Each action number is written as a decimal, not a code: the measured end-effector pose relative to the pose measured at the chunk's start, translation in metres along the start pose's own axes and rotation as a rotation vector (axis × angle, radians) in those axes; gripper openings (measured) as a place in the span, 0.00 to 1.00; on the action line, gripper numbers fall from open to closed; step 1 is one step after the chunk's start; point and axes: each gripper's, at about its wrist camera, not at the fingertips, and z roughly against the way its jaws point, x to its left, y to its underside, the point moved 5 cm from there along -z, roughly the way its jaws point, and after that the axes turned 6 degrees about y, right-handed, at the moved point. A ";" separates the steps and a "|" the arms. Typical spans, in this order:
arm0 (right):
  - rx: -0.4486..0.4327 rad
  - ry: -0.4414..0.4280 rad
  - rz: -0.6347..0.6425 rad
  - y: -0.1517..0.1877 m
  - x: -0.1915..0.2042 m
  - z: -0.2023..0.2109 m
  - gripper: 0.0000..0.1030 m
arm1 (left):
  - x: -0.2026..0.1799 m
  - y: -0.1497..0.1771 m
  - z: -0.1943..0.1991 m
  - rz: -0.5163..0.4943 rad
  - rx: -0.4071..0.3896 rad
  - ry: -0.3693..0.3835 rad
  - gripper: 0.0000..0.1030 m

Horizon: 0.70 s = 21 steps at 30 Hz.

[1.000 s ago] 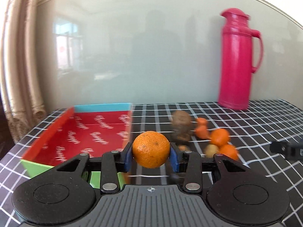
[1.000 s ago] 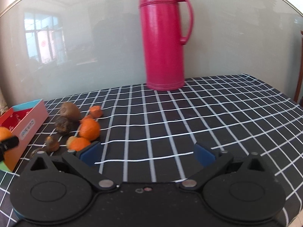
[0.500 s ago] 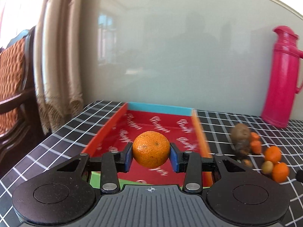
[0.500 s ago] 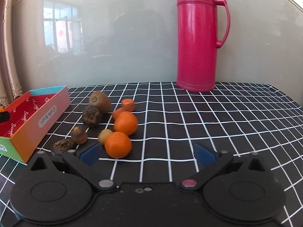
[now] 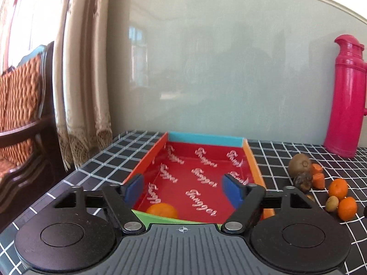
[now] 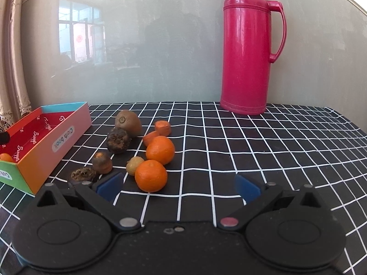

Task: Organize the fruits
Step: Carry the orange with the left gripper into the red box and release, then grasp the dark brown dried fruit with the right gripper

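My left gripper [image 5: 183,189] is open and empty above the near end of a red-lined cardboard box [image 5: 206,178]. One orange [image 5: 162,210] lies inside the box at its near left corner; it also shows in the right wrist view [image 6: 5,157]. My right gripper [image 6: 177,186] is open and empty, just in front of the fruit pile. The nearest orange [image 6: 151,176] lies just beyond its fingertips, a second orange [image 6: 160,150] behind it. A kiwi [image 6: 128,122], a dark shrivelled fruit [image 6: 118,140], carrot pieces [image 6: 162,128] and small brown fruits [image 6: 134,165] lie around them.
A tall pink thermos [image 6: 248,48] stands at the back against the glossy wall. The box [image 6: 50,142] sits left of the pile on the black checked tablecloth [image 6: 252,151]. A curtain [image 5: 80,68] and a wooden chair [image 5: 20,105] are past the table's left edge.
My left gripper carried the orange left over the box, opened, and the orange now lies in the box. My right gripper moved closer to the fruit pile, still open.
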 end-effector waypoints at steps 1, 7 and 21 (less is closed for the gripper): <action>-0.002 0.002 0.001 0.000 -0.001 0.000 1.00 | -0.004 0.000 0.002 -0.004 -0.005 0.012 0.79; -0.025 -0.021 0.014 -0.002 -0.001 0.007 1.00 | -0.020 0.000 0.018 -0.038 -0.045 0.028 0.96; -0.097 -0.088 0.179 -0.002 0.047 0.021 1.00 | 0.001 0.006 0.024 -0.045 -0.031 0.000 1.00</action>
